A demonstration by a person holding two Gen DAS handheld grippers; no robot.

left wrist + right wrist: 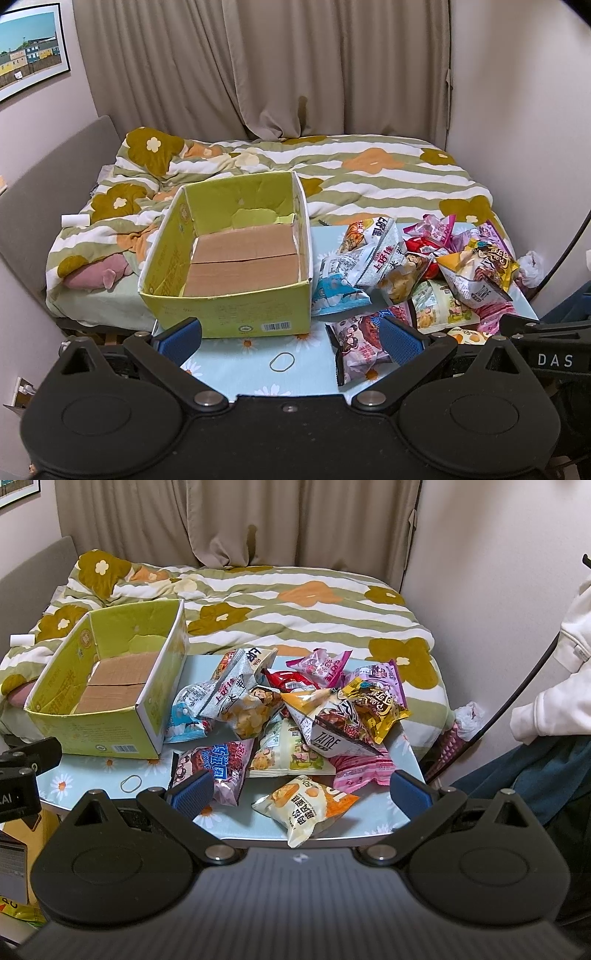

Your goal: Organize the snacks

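Left hand-held gripper (291,341) spread wide, nothing between its blue pads; hovers over near edge of the surface (236,369) (light blue cloth w/ daisy print); right hand-held gripper (301,794) also spread, nothing pinched, low at the near edge.

Green cardboard box (236,310) sits on the left part of the surface, open top, brown flaps showing at the bottom, nothing inside; barcode faces the camera. Snack pile (295,709) lies just right of the box, heaped on the right half of the surface, approx a dozen bags, some overlapping; blue-white bag (184,720) touches the box's right wall; white "TATRE" bag (325,734) on top near centre w/ a yellow bag (376,705) against it; purple bag (210,771) at the front left of the pile, beside the right gripper's left pad; cream-orange bag (306,805) lies apart from the heap at the near edge, between the right gripper's pads in view.

Rubber band (282,361) lies flat on the cloth in front of the box. Bed w/ flower-print quilt (369,173) behind the surface; curtains (295,66) beyond.
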